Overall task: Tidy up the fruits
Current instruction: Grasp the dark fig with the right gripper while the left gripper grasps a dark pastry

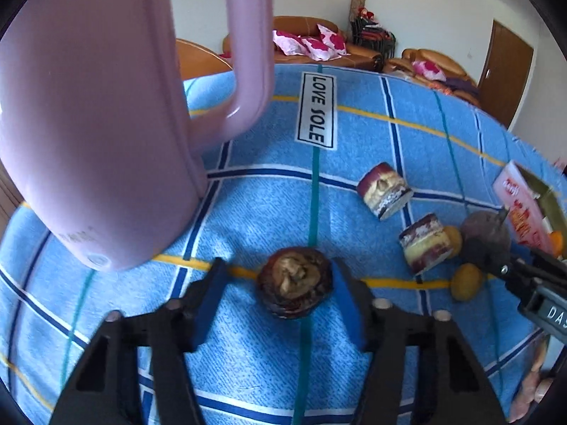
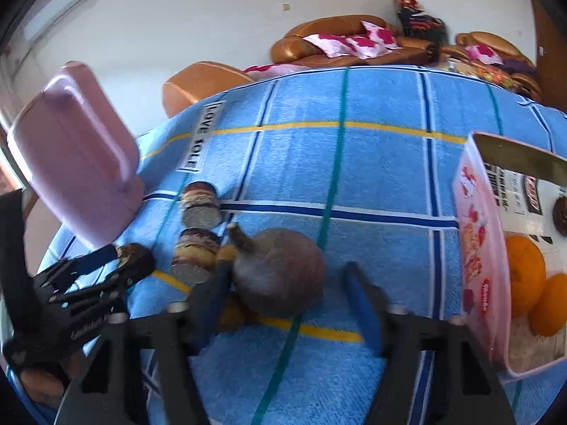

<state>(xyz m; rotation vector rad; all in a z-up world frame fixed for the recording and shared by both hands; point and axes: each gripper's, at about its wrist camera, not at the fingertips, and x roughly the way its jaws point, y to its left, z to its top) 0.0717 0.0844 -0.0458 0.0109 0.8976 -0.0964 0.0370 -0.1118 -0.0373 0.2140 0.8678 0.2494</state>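
Nearest the left camera, the left gripper [image 1: 280, 272] is straddling a brown fruit [image 1: 294, 285] that is lying on the blue cloth [image 1: 248, 212] covering the tabletop. Its jaws are standing apart: the right pad is touching the fruit while the left pad is sitting clear of it, so nothing is clamped yet. The right gripper [image 2: 287, 276] is likewise bracketing a grey fruit [image 2: 280, 272] with a stem. Its left finger is pressing against the fruit's side and the right finger is standing off, so it too is open and holding nothing. The risk, as I am judging it, is lying in that one-sided contact: a closing jaw could be shoving a round fruit sideways so that it is rolling out of reach, and the grey one could be knocking into the yellow fruits [image 1: 466, 281] just beside it. A lift begun before both pads are seating would be dropping the fruit. Further out, the rolls [image 1: 384, 191] are lying on their sides, the box [image 2: 475, 248] is standing to the right with oranges [image 2: 524, 269] inside, and the pink jug [image 1: 99, 106] is looming on the left. Counting: two grippers, one brown fruit, one grey fruit, two yellow fruits, two rolls, two oranges, one box, one jug
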